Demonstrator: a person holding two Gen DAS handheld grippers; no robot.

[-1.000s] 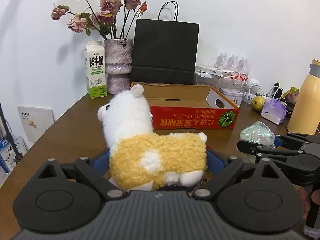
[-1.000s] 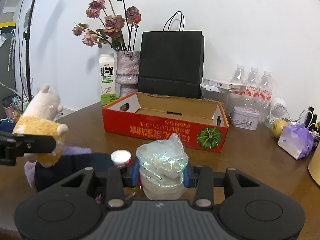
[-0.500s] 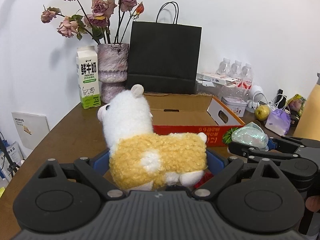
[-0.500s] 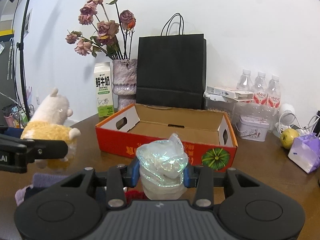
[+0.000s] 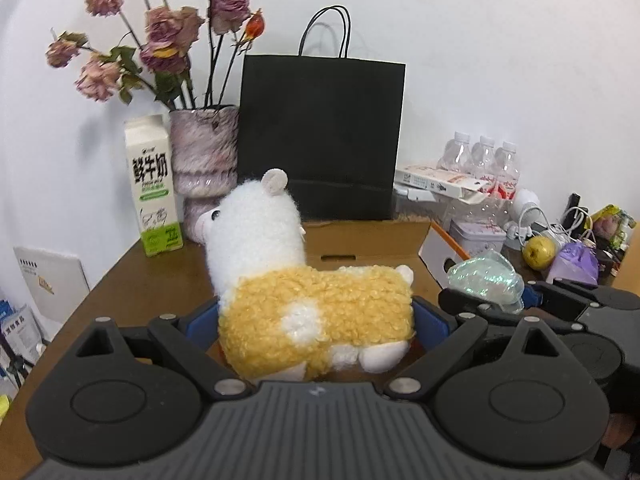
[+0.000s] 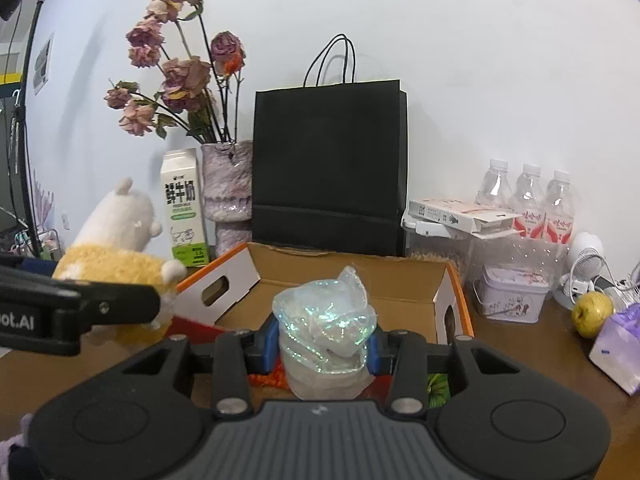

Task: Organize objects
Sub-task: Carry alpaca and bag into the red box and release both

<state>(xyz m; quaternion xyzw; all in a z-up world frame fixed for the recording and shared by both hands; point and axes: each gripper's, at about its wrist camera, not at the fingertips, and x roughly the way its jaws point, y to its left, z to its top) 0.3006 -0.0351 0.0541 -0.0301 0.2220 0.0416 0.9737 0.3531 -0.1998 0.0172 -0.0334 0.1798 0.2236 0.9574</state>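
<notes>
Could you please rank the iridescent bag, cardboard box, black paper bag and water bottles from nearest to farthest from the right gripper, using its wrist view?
1. iridescent bag, held in the right gripper
2. cardboard box, just ahead
3. black paper bag, behind the box
4. water bottles, far right

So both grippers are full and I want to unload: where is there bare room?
The cardboard box floor looks bare. Bare table lies between the milk carton and the box. Crowded: the right end around the bottles, tin and apple.
</notes>
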